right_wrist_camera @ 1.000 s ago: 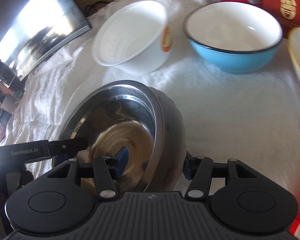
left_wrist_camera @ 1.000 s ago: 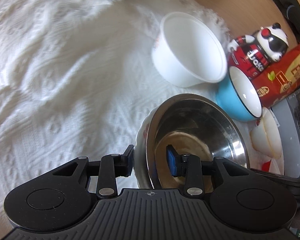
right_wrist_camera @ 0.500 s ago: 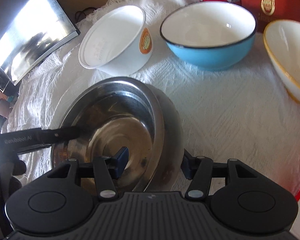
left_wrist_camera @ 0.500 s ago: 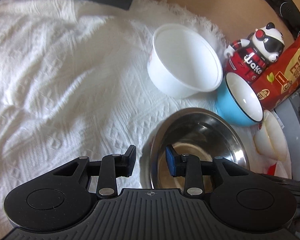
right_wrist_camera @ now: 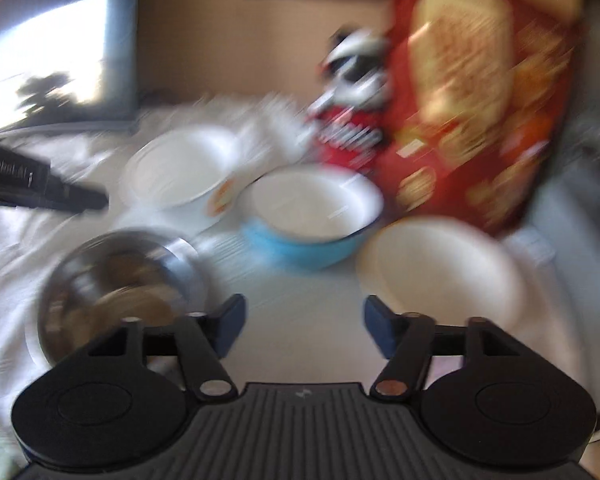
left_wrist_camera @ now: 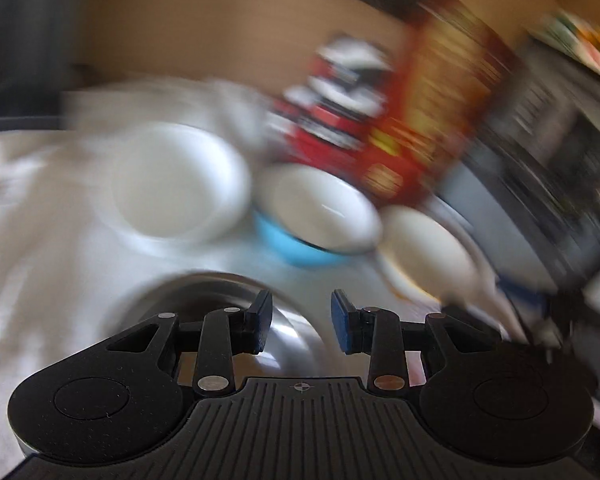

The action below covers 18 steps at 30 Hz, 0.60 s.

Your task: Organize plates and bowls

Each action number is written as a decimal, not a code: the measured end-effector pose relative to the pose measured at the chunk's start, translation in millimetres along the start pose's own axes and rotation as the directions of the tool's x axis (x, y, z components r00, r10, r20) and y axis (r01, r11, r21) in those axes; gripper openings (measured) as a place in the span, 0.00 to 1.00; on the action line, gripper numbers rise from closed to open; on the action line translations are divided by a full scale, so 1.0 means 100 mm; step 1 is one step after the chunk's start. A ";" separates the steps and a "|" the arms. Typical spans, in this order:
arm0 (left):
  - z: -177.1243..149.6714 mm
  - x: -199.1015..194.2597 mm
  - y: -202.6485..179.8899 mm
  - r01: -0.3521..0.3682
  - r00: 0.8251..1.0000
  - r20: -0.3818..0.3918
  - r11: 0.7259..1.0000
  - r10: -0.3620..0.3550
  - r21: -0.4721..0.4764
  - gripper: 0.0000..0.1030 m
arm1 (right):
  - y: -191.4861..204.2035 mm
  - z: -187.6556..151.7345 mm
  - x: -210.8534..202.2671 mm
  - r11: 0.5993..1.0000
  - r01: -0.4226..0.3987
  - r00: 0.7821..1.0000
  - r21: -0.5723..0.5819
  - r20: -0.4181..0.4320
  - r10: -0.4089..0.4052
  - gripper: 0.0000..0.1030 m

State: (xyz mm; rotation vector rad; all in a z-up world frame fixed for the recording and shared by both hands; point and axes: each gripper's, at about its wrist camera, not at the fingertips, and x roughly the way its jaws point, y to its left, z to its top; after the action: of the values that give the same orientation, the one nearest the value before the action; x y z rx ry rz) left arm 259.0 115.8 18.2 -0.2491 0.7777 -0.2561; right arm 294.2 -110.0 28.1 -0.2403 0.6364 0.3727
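Altogether four bowls: steel bowl [right_wrist_camera: 120, 280], white, blue, cream; both claws [right_wrist_camera: 304, 326] spread, gripping nothing

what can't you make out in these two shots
- Print on the red box: smeared by motion blur in both wrist views.
- Toy figure: blurred, details unreadable.
- Steel bowl: left wrist view, near part hidden behind the left gripper.
- Cream bowl: decoration lost to blur.
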 end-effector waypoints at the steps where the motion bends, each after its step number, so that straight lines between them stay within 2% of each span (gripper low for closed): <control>1: -0.01 0.10 -0.14 0.038 0.999 -0.034 0.999 -0.037 0.032 0.34 | -0.09 -0.03 -0.08 0.998 0.055 0.997 0.010 0.047 -0.056 0.72; 3: -0.04 0.28 -0.40 0.110 0.990 -0.099 0.991 -0.102 0.076 0.34 | -0.27 -0.07 -0.20 0.989 0.139 0.986 0.040 0.084 -0.142 0.75; 6: -0.10 0.52 -0.73 0.169 0.974 -0.173 0.977 -0.146 0.128 0.34 | -0.63 -0.10 -0.28 0.986 0.143 0.990 0.081 -0.002 -0.143 0.75; 8: -0.15 0.68 -0.91 0.181 0.968 -0.205 0.971 -0.148 0.156 0.34 | -0.85 -0.16 -0.31 0.981 0.145 0.988 0.126 -0.066 -0.137 0.74; 11: -0.20 0.87 -1.10 0.174 0.962 -0.240 0.968 -0.128 0.180 0.34 | -1.15 -0.33 -0.44 0.950 0.228 0.971 0.214 -0.120 -0.206 0.72; 13: -0.23 0.98 -1.18 0.180 0.957 -0.258 0.967 -0.130 0.180 0.34 | -1.33 -0.49 -0.53 0.929 0.260 0.961 0.263 -0.160 -0.223 0.69; 16: -0.28 1.11 -1.26 0.209 0.947 -0.277 0.966 -0.161 0.153 0.34 | -1.58 -0.75 -0.62 0.891 0.278 0.953 0.359 -0.219 -0.210 0.67; 18: -0.33 1.17 -1.33 0.193 0.949 -0.282 0.968 -0.142 0.159 0.34 | -1.71 -0.92 -0.63 0.865 0.268 0.951 0.425 -0.258 -0.169 0.63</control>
State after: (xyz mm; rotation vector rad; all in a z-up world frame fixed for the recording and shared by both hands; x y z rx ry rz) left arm 298.2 -50.0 -39.5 -0.1050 0.9965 -0.5295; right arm 268.9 -311.7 13.1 0.1023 0.8796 -0.0331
